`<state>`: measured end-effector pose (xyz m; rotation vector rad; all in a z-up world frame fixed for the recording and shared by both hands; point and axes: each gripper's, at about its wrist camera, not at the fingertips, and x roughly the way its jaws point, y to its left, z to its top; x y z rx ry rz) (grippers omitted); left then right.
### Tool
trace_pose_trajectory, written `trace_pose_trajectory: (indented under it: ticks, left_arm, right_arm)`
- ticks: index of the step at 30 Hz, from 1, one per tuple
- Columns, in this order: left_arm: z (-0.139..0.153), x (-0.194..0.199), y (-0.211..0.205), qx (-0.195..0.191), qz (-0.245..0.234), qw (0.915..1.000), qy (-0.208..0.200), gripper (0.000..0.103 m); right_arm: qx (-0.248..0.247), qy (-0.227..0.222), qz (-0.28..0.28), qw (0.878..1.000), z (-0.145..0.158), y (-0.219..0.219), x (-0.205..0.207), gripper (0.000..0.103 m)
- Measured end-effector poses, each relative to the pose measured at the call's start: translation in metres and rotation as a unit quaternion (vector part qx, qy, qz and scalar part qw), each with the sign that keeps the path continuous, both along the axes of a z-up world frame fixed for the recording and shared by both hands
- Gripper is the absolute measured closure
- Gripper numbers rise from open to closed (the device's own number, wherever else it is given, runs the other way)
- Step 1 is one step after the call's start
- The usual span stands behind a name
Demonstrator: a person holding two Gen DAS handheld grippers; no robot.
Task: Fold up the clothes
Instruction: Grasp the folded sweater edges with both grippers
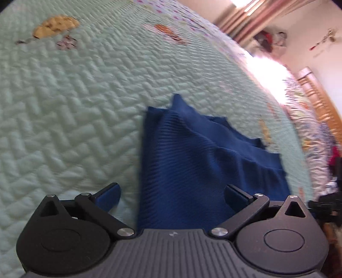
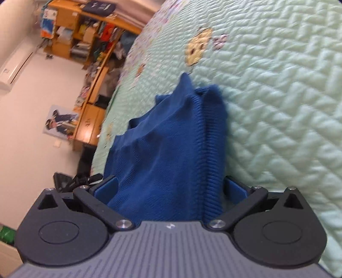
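A dark blue ribbed knit garment [image 1: 192, 162] lies bunched on the pale green quilted bedspread [image 1: 74, 107], its folds standing up in peaks. My left gripper [image 1: 173, 193] hovers at its near edge with the jaws wide apart. One blue pad is over the bare quilt and the other is over the cloth, and neither presses on it. In the right wrist view the same garment [image 2: 168, 149] fills the space ahead of my right gripper [image 2: 171, 186]. Those jaws also stand wide, a pad at either side of the cloth without pinching it.
The bedspread [image 2: 277, 107] carries yellow appliqué patches [image 2: 198, 47]. Past the bed's edge stand wooden shelves [image 2: 85, 36] crammed with things. A black device [image 1: 327, 205] shows at the right edge of the left wrist view. Striped curtains [image 1: 252, 15] hang at a bright window.
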<state>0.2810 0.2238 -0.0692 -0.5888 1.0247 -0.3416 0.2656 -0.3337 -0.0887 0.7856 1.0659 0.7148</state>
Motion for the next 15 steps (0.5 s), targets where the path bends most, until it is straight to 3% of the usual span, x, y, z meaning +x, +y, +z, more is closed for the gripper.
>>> trace_pose_trajectory:
  ticks: [4, 6, 8, 11, 15]
  left_arm:
    - [-0.014, 0.007, 0.005, -0.081, -0.017, 0.9966, -0.005, 0.001]
    - [-0.025, 0.012, 0.013, -0.142, -0.022, 0.9896, -0.003, 0.001]
    - [-0.032, 0.018, 0.015, -0.178, -0.039, 0.9832, -0.002, 0.001]
    - [-0.034, 0.026, -0.003, -0.186, -0.08, 0.9793, -0.002, 0.001]
    - [-0.033, 0.035, -0.037, -0.164, -0.111, 0.9801, -0.003, 0.001]
  right_arm:
    - [0.024, -0.008, 0.045, 0.999, -0.003, 0.012, 0.001, 0.0]
    - [0.031, -0.008, 0.066, 0.997, -0.003, 0.017, 0.005, 0.0]
    - [0.036, -0.006, 0.086, 0.996, -0.004, 0.023, 0.01, 0.0]
    - [0.044, -0.003, 0.109, 0.993, -0.004, 0.032, 0.018, 0.0]
    - [0.053, -0.011, 0.126, 0.991, -0.005, 0.046, 0.022, 0.0]
